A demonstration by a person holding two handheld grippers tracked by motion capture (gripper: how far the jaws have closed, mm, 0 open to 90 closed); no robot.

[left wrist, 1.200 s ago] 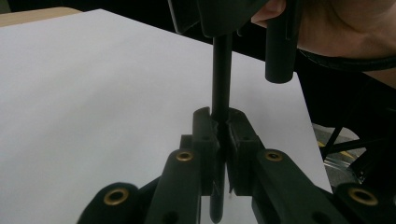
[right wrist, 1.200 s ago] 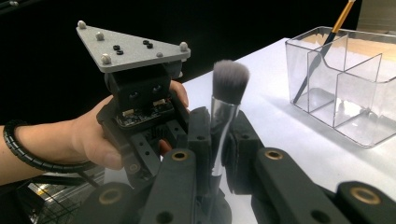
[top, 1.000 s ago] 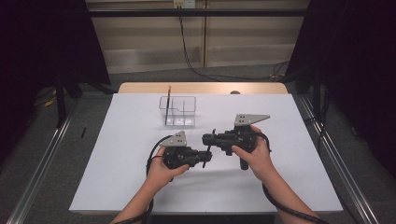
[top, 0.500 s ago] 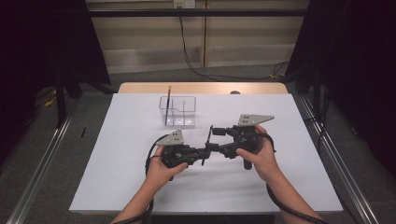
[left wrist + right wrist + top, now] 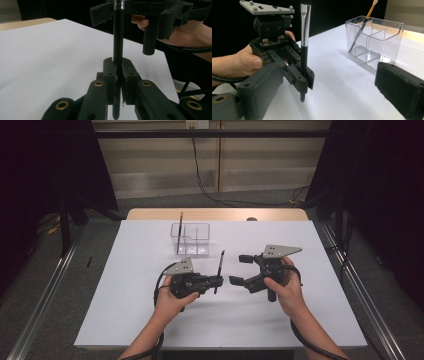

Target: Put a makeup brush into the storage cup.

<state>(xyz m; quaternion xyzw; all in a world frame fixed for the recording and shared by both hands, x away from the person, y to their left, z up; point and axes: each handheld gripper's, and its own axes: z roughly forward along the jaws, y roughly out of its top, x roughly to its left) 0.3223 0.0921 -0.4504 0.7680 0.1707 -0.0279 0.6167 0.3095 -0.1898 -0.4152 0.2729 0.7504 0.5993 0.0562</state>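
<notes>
My left gripper (image 5: 219, 280) is shut on the lower end of a thin black brush (image 5: 219, 264), which stands nearly upright above the white table top (image 5: 125, 285). In the left gripper view the jaws (image 5: 117, 71) pinch the black brush (image 5: 118, 37). My right gripper (image 5: 240, 269) faces it from the right. Its jaws have just been opening and now stand wide apart, with nothing pressed between them. The right gripper view shows the brush (image 5: 304, 50) and the left gripper (image 5: 299, 75) just ahead of its own spread jaws.
A clear plastic organiser (image 5: 190, 240) with several compartments stands at the back of the white sheet, and a brown-handled brush (image 5: 180, 222) leans in it. The same organiser (image 5: 374, 40) sits to the right in the right gripper view. Dark floor and metal rails surround the table.
The right gripper's jaws, narrow one second ago, have spread wide, and that hand has drawn slightly right, away from the brush. The left gripper still holds the brush in the same place.
</notes>
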